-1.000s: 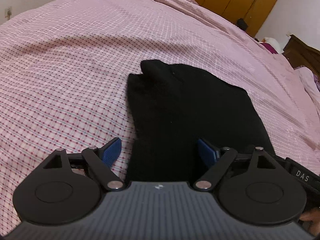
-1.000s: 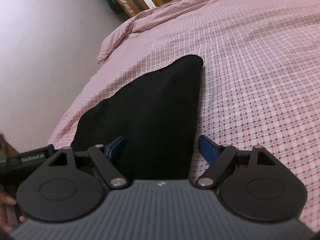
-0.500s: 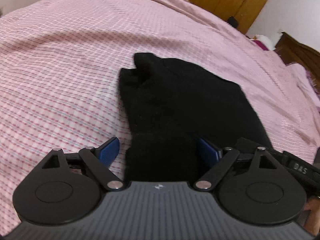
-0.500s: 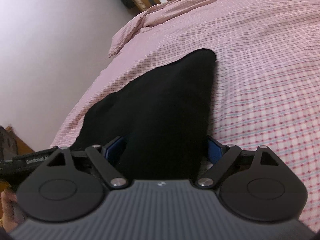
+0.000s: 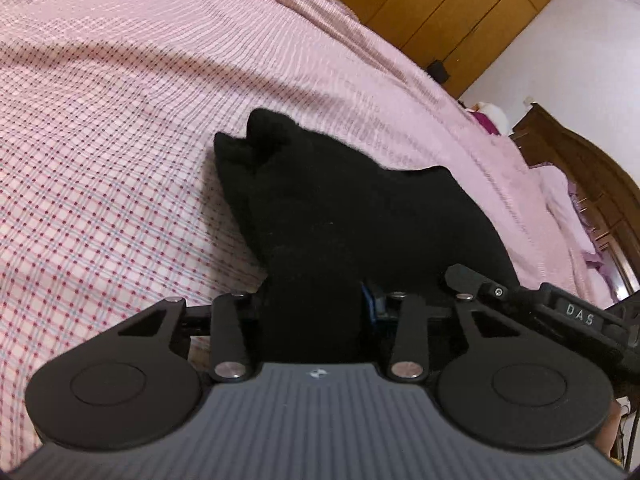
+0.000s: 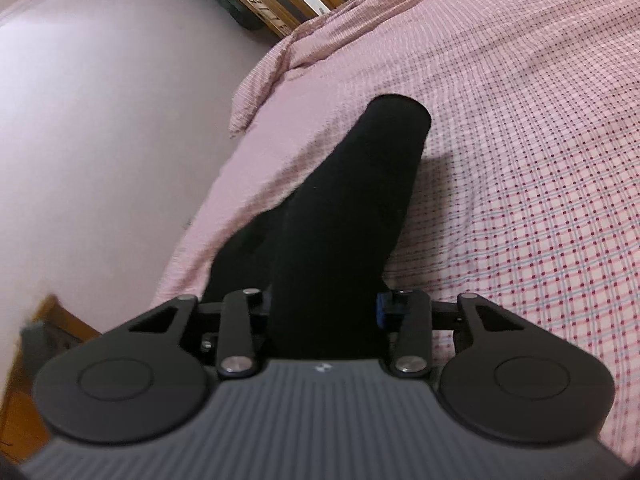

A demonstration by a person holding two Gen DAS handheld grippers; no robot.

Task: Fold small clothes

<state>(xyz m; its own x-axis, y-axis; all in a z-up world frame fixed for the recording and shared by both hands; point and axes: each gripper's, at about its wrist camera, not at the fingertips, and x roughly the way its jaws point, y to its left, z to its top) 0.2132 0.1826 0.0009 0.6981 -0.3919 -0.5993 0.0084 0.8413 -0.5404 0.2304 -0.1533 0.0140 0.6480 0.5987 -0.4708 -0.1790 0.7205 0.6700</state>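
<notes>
Pink checked bedspread (image 5: 120,140); right tool (image 5: 472,280) reads "DAS"

Black knit garment (image 5: 360,216); bunched at the near edge; far end lying on pink checked bed (image 5: 100,160).

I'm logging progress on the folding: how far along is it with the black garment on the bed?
Done: nothing looks folded yet. In hand: the left claw and right claw are closing on the near edge of the black garment, bunched between both. Left: carrying that edge over across the pink checked bedspread.
</notes>
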